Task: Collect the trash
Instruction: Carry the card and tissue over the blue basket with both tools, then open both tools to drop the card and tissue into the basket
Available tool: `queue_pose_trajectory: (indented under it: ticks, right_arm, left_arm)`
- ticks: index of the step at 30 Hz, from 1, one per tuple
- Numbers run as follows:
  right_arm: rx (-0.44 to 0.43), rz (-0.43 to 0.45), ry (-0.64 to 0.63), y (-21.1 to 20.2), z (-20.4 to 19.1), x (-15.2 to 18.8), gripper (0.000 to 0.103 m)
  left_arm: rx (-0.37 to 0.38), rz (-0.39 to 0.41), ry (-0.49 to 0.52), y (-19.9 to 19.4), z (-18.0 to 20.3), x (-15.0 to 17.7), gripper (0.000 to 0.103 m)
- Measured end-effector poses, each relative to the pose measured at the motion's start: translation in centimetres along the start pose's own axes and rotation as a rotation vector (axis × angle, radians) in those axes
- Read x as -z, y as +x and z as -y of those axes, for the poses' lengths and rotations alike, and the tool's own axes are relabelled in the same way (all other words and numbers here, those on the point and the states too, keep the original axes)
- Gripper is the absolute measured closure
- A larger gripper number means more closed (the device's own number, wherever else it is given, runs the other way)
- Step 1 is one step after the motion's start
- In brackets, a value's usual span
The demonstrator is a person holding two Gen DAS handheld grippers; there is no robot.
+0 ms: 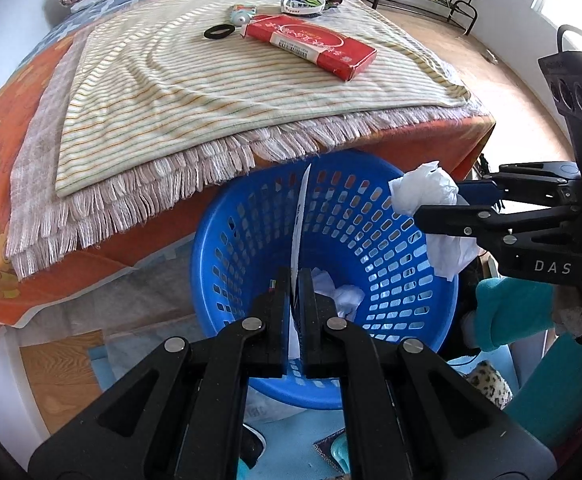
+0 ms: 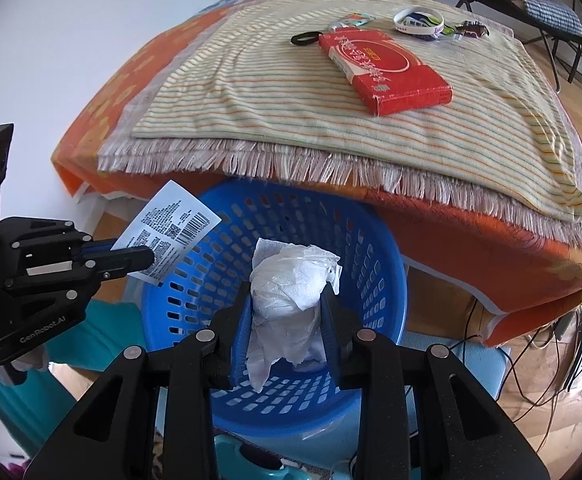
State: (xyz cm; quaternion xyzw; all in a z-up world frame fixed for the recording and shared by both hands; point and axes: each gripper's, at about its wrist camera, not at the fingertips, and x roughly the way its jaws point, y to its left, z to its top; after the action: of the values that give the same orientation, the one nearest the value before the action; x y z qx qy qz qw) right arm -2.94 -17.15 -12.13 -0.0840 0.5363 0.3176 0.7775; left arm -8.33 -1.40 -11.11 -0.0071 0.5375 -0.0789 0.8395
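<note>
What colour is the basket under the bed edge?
Blue basket, with slotted walls; clearest in the right wrist view.

A white printed slip with barcode and small text stands edge-on at frame centre in the left view, pinched between black fingers over the blue basket. A crumpled white tissue wad sits mid-frame in the right view, squeezed between blue-padded fingers above the same perforated basket, which already holds crumpled white paper at its bottom.
</note>
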Motion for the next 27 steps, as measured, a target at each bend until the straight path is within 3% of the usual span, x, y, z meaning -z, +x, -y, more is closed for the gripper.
queue_pose_trajectory:
  ticks: [14, 16, 18, 20, 25, 27]
  right_arm:
    - [0.005, -0.030, 0.018, 0.5, 0.1, 0.0, 0.055]
    - [0.009, -0.033, 0.018, 0.6, 0.1, 0.0, 0.054]
    - [0.014, -0.039, 0.018, 0.7, 0.1, 0.0, 0.053]
    - [0.017, -0.042, 0.016, 0.7, 0.1, 0.0, 0.052]
    - [0.038, -0.034, 0.014, 0.6, 0.1, -0.2, 0.048]
    - [0.045, -0.027, 0.017, 0.5, 0.2, -0.3, 0.047]
  left_arm:
    - [-0.018, -0.027, -0.031, 0.6, -0.6, 0.1, 0.100]
    - [-0.020, -0.028, -0.032, 0.6, -0.7, 0.1, 0.096]
    - [-0.024, -0.023, -0.032, 0.6, -0.7, 0.1, 0.077]
    - [-0.029, -0.013, -0.031, 0.4, -0.7, 0.0, 0.065]
    - [-0.041, -0.011, -0.042, 0.4, -1.0, -0.2, 0.063]
    - [-0.047, -0.010, -0.047, 0.3, -1.1, -0.3, 0.055]
